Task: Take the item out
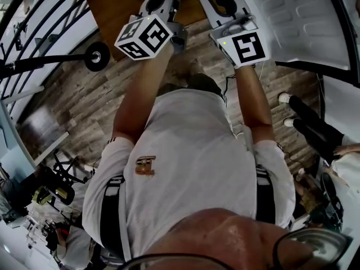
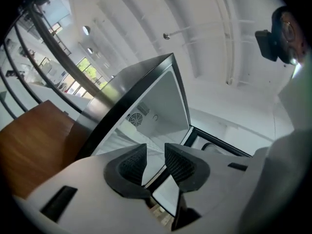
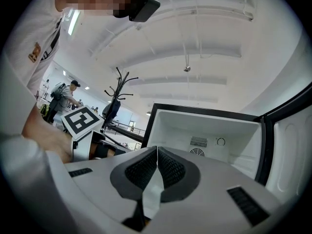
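Facing the open refrigerator cabinet, I hold both tools raised in front of it, outside the opening.

1. State of the left hand-held gripper: jaws apart, nothing between the pads. Only the cabinet interior shows through the gap.
2. State of the right hand-held gripper: jaws together at the tips, clamped on nothing.
3. State of the door: swung open at the right of the cabinet.
4. Interior: a white back wall with a vent grille and a round dial just beside it.
5. Location of the item: not visible in any view. The part of the compartment that shows holds nothing. The lower part is hidden behind the gripper bodies, so I cannot tell where the item lies.

Progress, as judged: access is complete, since the door stands open. Locating the item, reaching in, gripping it and bringing it clear of the cabinet all remain. The left hand-held gripper looks ready to grasp; the right hand-held gripper would need to open first.
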Motion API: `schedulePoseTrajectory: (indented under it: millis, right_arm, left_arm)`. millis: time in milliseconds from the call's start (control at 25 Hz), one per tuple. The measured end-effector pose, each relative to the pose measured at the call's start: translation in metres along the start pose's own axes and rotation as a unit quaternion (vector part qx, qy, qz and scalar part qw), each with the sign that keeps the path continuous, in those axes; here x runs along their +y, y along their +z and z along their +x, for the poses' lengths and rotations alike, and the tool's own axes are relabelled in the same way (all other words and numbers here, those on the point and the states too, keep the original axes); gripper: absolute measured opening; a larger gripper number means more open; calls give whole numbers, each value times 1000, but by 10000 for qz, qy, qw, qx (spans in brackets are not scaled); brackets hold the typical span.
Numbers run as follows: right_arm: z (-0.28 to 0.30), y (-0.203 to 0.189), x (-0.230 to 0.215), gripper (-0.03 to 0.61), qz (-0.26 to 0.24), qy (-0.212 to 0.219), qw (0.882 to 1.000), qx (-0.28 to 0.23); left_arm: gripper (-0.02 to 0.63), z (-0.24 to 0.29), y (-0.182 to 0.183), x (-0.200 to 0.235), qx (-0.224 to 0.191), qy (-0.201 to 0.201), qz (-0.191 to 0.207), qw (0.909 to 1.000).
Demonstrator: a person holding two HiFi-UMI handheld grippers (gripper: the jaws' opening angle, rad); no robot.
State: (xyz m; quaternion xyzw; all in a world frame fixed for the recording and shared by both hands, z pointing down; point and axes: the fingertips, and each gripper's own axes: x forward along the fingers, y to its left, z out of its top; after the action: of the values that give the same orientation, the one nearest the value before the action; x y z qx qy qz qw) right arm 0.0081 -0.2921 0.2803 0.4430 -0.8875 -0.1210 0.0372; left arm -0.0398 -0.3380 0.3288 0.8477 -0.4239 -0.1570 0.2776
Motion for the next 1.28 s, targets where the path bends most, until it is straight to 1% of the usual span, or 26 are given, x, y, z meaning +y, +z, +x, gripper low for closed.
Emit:
schedulePoseTrajectory:
  millis: [160,280,400,520,640,840,1040,1280]
  right_arm:
    - [3,-2,-18,34,-1,132,9999,-93]
    - [5,2,-26,34,-43,250,9993,-292]
    - [8,3,-39,34,-74,363,9981,-484]
    - [7,-2,-52,34,-71,456,9976,-507]
    - [5,-12,-62,34,-62,545,9972,-511]
    - [4,-18,-69,34,-53,659,9964,-536]
    - [8,-24,-70,34,-60,701,9959,-564]
    - [16,-17,-65,34,-131,714,9958,-557]
  left_arm:
    - [112,19,-5,2,-107,166,-624,9979]
    - [118,28,-9,7,-198,338,-1120,9929]
    - [133,42,-12,14,-345,536,-1585,9853]
    - [144,56,-15,18,-495,639,-2008,9763]
    - [149,69,-22,21,-616,722,-2339,9676]
    - [153,79,-24,32,-793,906,-2791,9527]
    - [156,86,-26,43,-847,1043,-3003,9443]
    - [156,91,-19,52,-863,1107,-3286,9340]
